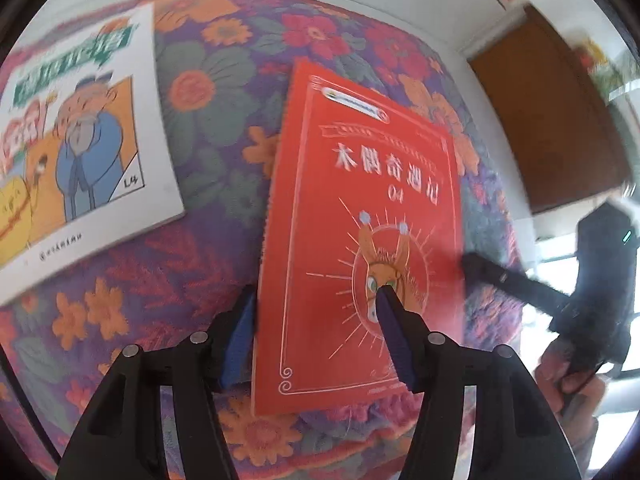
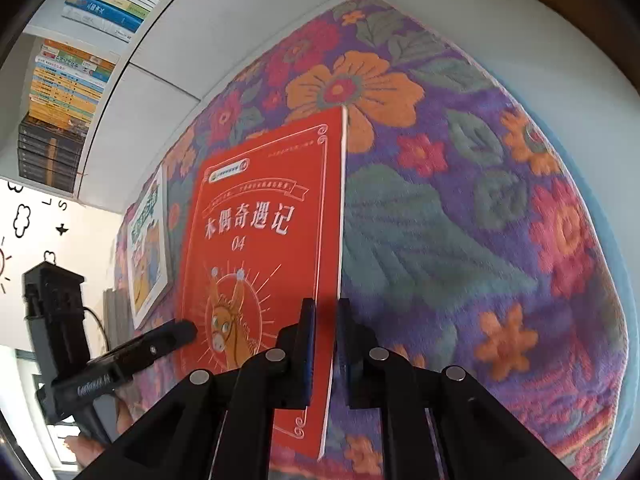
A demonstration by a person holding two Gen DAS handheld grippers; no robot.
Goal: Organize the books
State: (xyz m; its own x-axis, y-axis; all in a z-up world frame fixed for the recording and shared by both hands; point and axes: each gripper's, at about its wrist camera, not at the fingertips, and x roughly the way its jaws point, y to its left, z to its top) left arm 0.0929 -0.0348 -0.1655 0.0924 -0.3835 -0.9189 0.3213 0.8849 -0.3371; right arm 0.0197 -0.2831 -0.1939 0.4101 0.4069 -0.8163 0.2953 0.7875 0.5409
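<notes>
- While the red book (image 1: 360,236) stood on the flowered rug (image 2: 460,220), the right gripper (image 2: 325,344) was clenched on its page edge.
- The left gripper (image 1: 316,320) straddled the spine edge, one pad on the cover; whether it gripped, I could not tell.
- A white cartoon book (image 1: 76,140) lay apart on the rug.
- Shelved books (image 2: 64,92) showed behind.

Floral rug (image 2: 460,220), brown door (image 1: 548,128), white wall (image 2: 280,12).

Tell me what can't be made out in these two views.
- Left wrist: white book, title blurred, left part cut by the frame edge.
- Left wrist: right tool, smeared by motion.
- Right wrist: red book, back cover faces away.
- Right wrist: shelf books, spines too small to read.
</notes>
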